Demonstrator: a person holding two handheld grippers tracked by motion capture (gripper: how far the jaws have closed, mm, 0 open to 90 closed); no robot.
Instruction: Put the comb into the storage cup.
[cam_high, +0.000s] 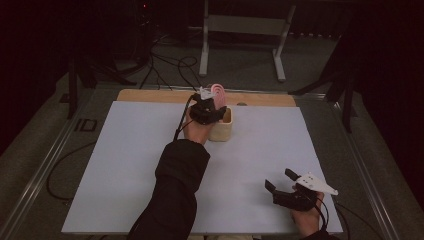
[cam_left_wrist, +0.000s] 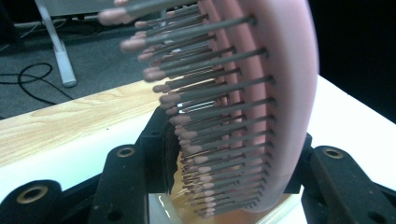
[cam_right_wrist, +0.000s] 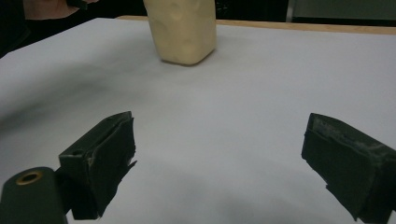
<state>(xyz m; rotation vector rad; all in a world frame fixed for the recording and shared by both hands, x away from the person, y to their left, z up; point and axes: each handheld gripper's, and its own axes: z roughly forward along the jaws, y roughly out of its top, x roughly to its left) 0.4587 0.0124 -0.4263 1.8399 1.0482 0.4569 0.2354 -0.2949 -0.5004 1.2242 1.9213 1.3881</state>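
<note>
A pink hairbrush (cam_left_wrist: 261, 116) stands upright between the black jaws of the left gripper (cam_left_wrist: 229, 154), which are closed against its two sides, bristles facing one pad and the smooth back against the other. Its lower end dips into a cream-coloured container (cam_high: 221, 126) directly below the gripper, at the far middle of the white table (cam_high: 125, 165). In the high view the left gripper (cam_high: 207, 107) sits over that container, the brush (cam_high: 219, 94) rising above it, a dark sleeve (cam_high: 175, 190) reaching in from the near edge. Well apart, at the near right corner, the right gripper (cam_high: 280, 181) hovers low over the bare tabletop, jaws spread wide and holding nothing, aimed toward the container (cam_right_wrist: 182, 30).
</note>
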